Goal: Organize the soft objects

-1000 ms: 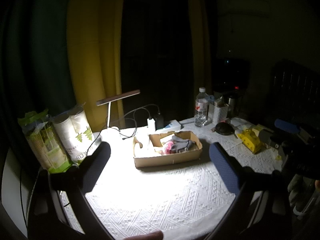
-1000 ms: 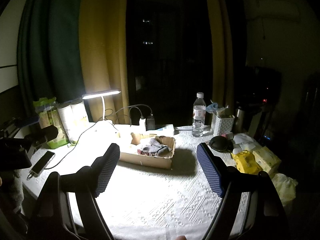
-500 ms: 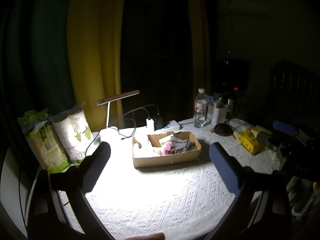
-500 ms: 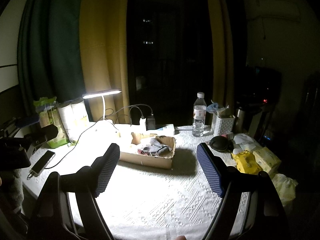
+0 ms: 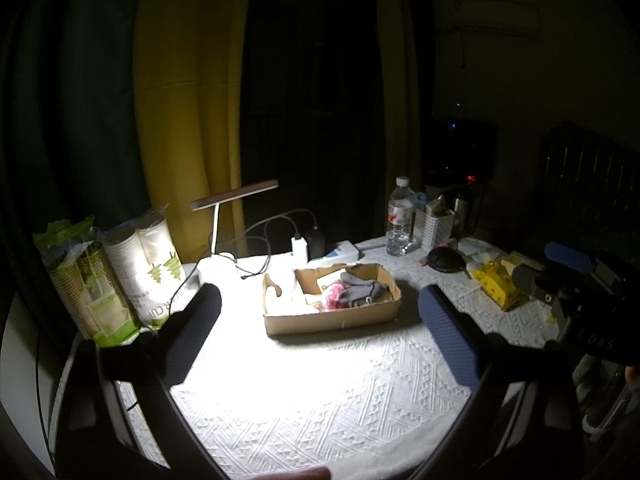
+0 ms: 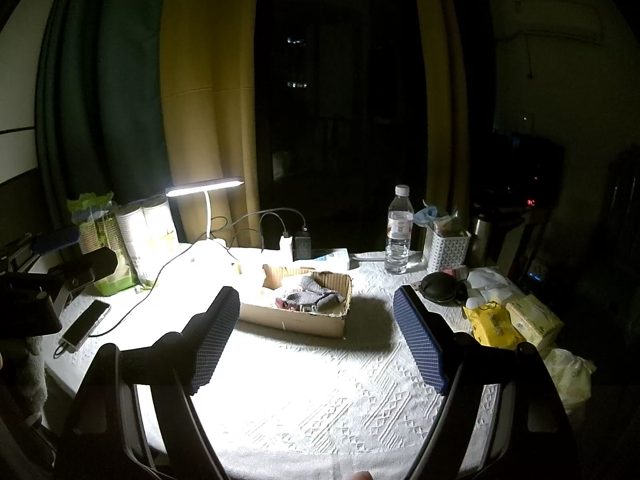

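An open cardboard box [image 5: 332,318] [image 6: 296,322] stands on the white tablecloth under the desk lamp. Inside lie soft items: a grey sock-like bundle [image 5: 362,292] [image 6: 316,298] and a pink piece [image 5: 334,293]. My left gripper [image 5: 318,308] is open and empty, held back above the near table edge, facing the box. My right gripper [image 6: 316,312] is open and empty, also well short of the box. Each gripper shows at the edge of the other's view.
A lit desk lamp [image 6: 206,188], cables and chargers [image 6: 296,242], paper cup sleeves [image 5: 148,264], a phone [image 6: 84,324], a water bottle [image 6: 398,230], a white basket [image 6: 446,246], a black round case [image 6: 440,286], a yellow pack [image 6: 492,322] and tissue box [image 6: 534,320].
Both grippers have stayed open and almost still; the left view has drifted very slightly. Nothing on the table has moved.
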